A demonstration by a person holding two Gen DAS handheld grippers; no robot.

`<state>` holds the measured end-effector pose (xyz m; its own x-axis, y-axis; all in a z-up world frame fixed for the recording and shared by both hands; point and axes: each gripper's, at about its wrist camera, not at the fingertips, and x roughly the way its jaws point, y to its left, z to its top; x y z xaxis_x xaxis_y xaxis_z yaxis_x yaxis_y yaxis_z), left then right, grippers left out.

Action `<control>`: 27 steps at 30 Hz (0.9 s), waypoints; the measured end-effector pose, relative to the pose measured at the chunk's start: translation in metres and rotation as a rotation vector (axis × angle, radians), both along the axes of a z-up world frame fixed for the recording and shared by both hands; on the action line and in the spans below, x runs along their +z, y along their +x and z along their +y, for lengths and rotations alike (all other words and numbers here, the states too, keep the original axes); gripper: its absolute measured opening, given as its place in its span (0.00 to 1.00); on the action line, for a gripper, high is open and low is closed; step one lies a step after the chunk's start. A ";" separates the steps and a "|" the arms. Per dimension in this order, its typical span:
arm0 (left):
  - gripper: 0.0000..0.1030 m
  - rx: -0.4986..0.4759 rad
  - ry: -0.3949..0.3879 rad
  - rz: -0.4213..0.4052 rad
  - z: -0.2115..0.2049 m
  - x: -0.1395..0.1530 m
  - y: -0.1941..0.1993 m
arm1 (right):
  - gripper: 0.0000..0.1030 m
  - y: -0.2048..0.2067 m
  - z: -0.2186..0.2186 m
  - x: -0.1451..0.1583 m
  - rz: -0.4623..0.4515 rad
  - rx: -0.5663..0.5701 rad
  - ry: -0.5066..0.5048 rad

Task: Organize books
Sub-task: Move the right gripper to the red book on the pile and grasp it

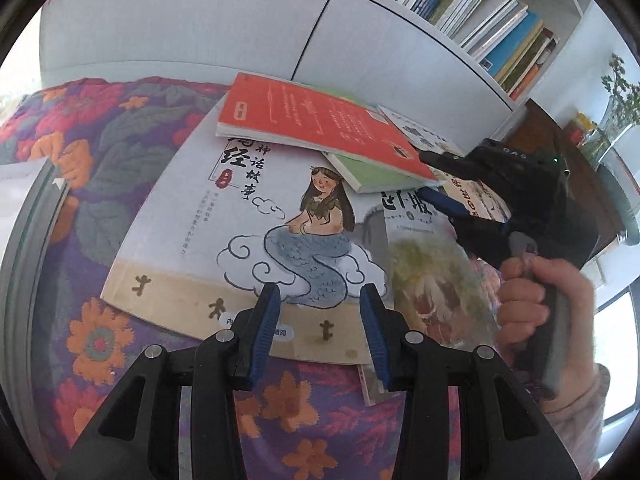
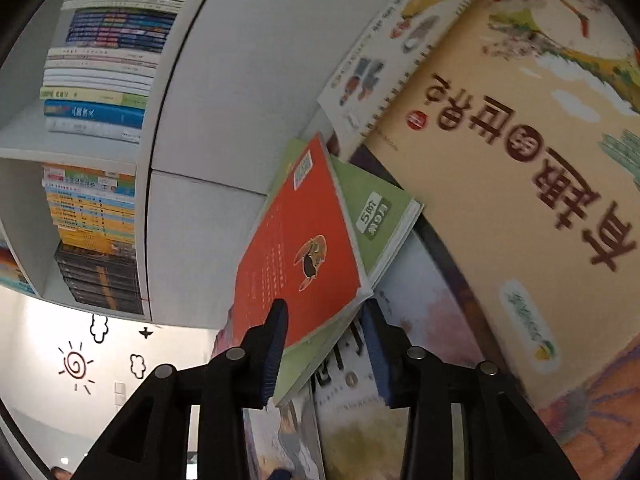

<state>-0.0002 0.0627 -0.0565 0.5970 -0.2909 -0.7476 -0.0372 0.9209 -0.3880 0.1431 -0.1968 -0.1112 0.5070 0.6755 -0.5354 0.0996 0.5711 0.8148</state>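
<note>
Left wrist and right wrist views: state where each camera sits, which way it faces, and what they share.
Left wrist: on the left gripper, angled down at the mermaid book on the floral cloth; shows the right gripper and a hand.
Right wrist: on the right gripper, rolled sideways, its jaws around the corner of the red book.
Shared: red book, green book, bookshelf.

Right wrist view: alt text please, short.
Right gripper, jaws open, straddles the corner of a thin orange-red paperback lying on a green book, among picture books beside a white bookshelf.
</note>
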 end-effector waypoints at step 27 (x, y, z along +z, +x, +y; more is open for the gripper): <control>0.38 0.003 0.058 0.014 -0.001 0.000 0.001 | 0.15 0.005 0.016 -0.005 -0.077 -0.159 0.060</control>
<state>0.0010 0.0614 -0.0560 0.5873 -0.2450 -0.7714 -0.0453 0.9416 -0.3335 0.1482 -0.1803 -0.1159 0.6479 0.6130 -0.4522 0.1212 0.5031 0.8557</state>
